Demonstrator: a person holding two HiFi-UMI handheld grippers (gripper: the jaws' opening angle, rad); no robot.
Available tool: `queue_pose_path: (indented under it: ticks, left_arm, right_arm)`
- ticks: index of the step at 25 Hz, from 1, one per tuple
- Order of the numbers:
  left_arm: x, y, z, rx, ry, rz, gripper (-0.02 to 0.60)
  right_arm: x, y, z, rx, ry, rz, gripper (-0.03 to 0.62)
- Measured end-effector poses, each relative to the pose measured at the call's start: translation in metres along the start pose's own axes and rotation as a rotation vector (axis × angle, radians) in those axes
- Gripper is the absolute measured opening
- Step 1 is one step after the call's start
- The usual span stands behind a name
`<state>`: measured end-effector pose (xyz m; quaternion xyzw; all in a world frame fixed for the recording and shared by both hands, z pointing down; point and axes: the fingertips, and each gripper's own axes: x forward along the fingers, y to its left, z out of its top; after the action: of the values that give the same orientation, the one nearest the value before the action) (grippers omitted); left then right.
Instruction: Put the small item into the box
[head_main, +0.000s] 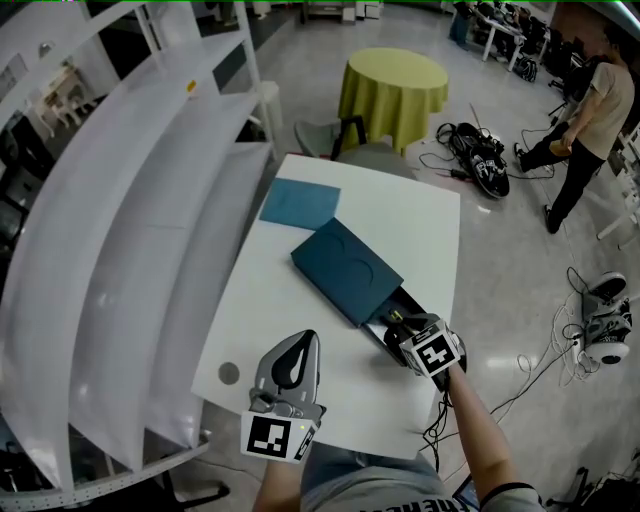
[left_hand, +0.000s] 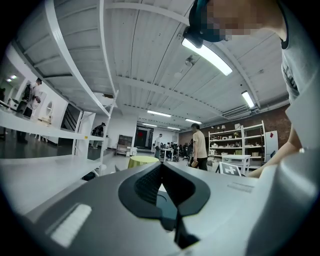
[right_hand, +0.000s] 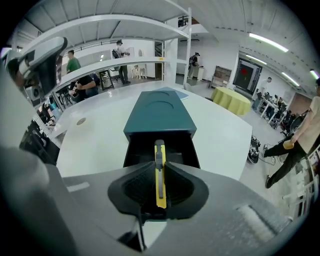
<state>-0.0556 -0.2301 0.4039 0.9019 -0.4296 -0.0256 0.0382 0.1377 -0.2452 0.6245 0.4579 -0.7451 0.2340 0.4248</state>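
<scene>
A dark teal box (head_main: 345, 268) lies on the white table (head_main: 420, 230), its black inner drawer (right_hand: 159, 147) slid out toward me. My right gripper (head_main: 400, 322) is shut on a yellow utility knife (right_hand: 160, 172), whose tip reaches over the open drawer. In the right gripper view the box (right_hand: 160, 114) sits straight ahead of the jaws. My left gripper (head_main: 297, 352) rests at the table's near edge, tilted upward, its jaws closed together with nothing between them (left_hand: 161, 176).
A flat teal lid or sheet (head_main: 300, 203) lies on the table beyond the box. White curved shelving (head_main: 130, 220) runs along the left. A round table with a yellow-green cloth (head_main: 392, 92) stands behind, and a person (head_main: 590, 120) stands at the far right among cables.
</scene>
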Motion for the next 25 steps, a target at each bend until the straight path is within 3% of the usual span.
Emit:
queue_pose_path:
  ticks: [14,25]
  left_arm:
    - [0.001,0.015,-0.008,-0.004,0.019,0.026,0.012]
    - [-0.002,0.021,-0.011,-0.010,0.033,0.039,0.012]
  right_arm:
    - [0.030,0.009,0.006,-0.081,0.101,0.055,0.061]
    - [0.039,0.006,-0.008,-0.022,0.171,0.065,0.061]
